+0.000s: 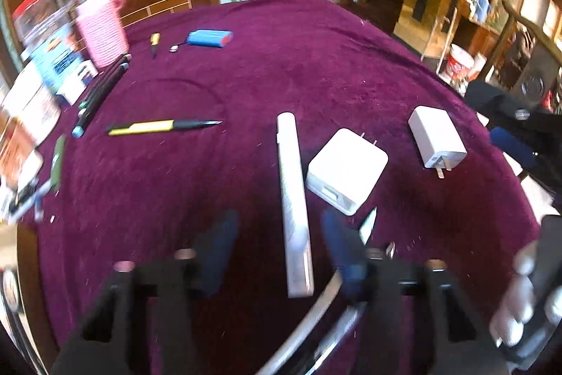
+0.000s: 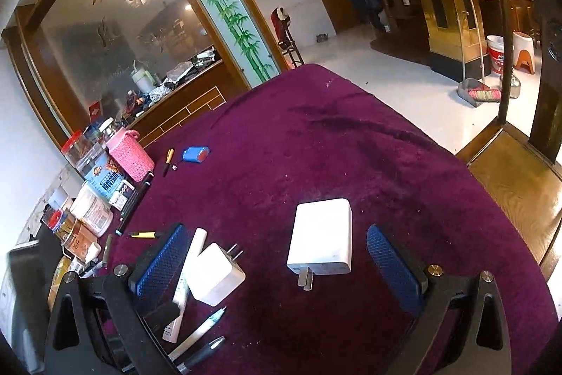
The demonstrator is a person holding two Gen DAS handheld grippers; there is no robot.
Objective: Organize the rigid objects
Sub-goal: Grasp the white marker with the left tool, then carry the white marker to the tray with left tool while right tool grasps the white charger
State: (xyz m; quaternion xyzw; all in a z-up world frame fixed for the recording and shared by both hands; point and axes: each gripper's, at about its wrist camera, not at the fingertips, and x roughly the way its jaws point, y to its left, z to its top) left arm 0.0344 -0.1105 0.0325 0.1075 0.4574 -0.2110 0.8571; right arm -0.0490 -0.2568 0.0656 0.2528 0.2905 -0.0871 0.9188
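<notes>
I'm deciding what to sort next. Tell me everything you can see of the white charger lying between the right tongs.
The white charger is a flat rectangular block with rounded corners, seemingly smooth plastic. Two metal prongs stick out of its near end, toward the camera. It lies flat on the purple tablecloth, between the blue pads of the right tongs, which stand wide apart and touch neither side. Nothing else touches it; a second, squarer charger lies apart to its left.

Both tongs, left [image 1: 277, 255] and right [image 2: 277, 264], have black frames, silver screws and blue ribbed pads [image 2: 395, 266].
</notes>
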